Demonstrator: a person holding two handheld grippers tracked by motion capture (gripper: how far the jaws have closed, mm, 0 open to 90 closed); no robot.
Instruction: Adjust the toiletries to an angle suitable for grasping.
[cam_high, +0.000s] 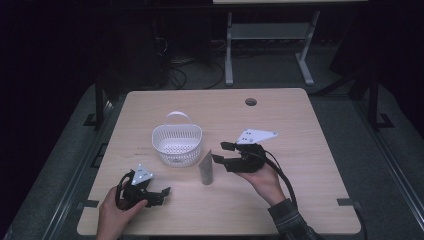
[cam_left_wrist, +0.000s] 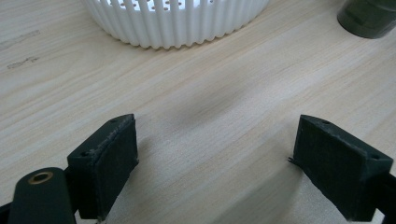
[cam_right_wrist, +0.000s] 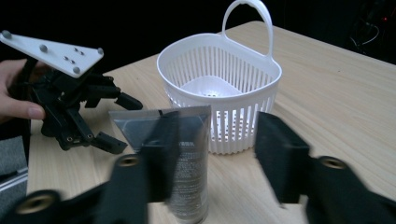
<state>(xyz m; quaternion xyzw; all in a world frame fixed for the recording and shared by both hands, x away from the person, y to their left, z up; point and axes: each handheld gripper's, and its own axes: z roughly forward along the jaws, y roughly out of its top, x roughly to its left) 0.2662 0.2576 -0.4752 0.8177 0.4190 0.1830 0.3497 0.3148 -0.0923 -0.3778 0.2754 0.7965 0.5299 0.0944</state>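
Note:
A white slotted basket (cam_high: 177, 144) with a loop handle stands mid-table, with nothing in it. Just right of it a grey squeeze tube (cam_high: 206, 170) stands upright on its dark cap. My right gripper (cam_high: 221, 153) hovers open beside the tube, its jaws pointing left at it. In the right gripper view the tube (cam_right_wrist: 187, 158) is just ahead of the left jaw and not between the jaws, with the basket (cam_right_wrist: 219, 88) behind. My left gripper (cam_high: 164, 194) rests open low at the front left. Its jaws (cam_left_wrist: 215, 163) are wide apart over bare wood, below the basket (cam_left_wrist: 177, 23).
The light wood table (cam_high: 300, 150) has a cable hole (cam_high: 251, 102) near its far edge. A hand holds the left gripper (cam_right_wrist: 74, 107) by the table's near edge. Another desk frame (cam_high: 270, 45) and cables stand on the floor behind.

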